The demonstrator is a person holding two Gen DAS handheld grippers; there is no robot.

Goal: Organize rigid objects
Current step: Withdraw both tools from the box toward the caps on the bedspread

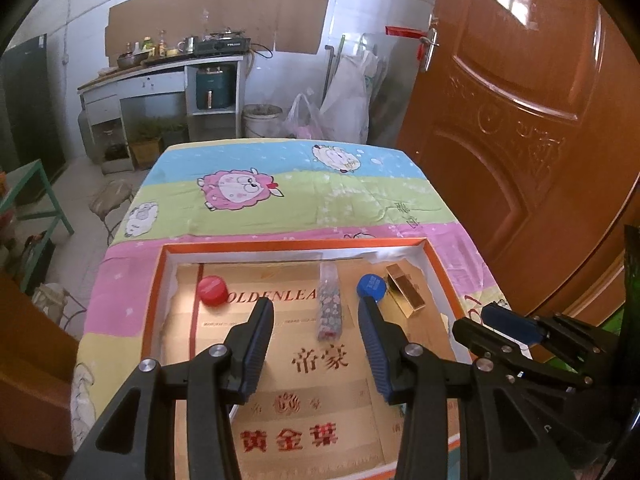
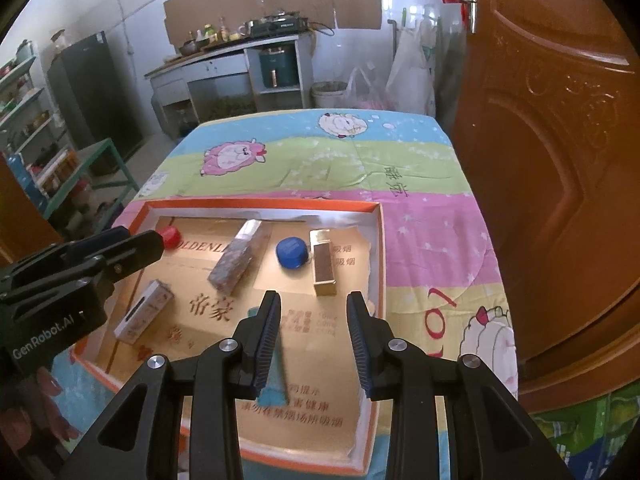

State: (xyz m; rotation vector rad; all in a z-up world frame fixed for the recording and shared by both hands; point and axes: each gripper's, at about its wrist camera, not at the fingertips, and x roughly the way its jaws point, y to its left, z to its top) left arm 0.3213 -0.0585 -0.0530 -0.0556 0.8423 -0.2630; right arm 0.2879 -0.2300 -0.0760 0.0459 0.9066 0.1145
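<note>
A shallow orange-rimmed box [image 1: 154, 300] [image 2: 378, 248] lined with gold cardboard lies on the table. In it lie a red cap [image 1: 211, 290] [image 2: 169, 237], a patterned long box [image 1: 330, 306] [image 2: 238, 258], a blue cap [image 1: 371, 287] [image 2: 292, 253], a gold box [image 1: 405, 290] [image 2: 324, 268] and a white carton [image 2: 144, 312]. My left gripper [image 1: 316, 314] is open and empty above the box, short of the patterned box. My right gripper [image 2: 314, 304] is open and empty, just short of the gold box; it also shows in the left wrist view [image 1: 508, 320].
The table wears a cartoon sheep cloth [image 1: 280, 184] [image 2: 320, 160]. A brown door [image 1: 520, 120] [image 2: 560, 160] stands close on the right. A counter with a stove [image 1: 160, 80], bags and a bucket [image 1: 262, 120] are beyond the far edge. A green frame [image 1: 36, 196] stands left.
</note>
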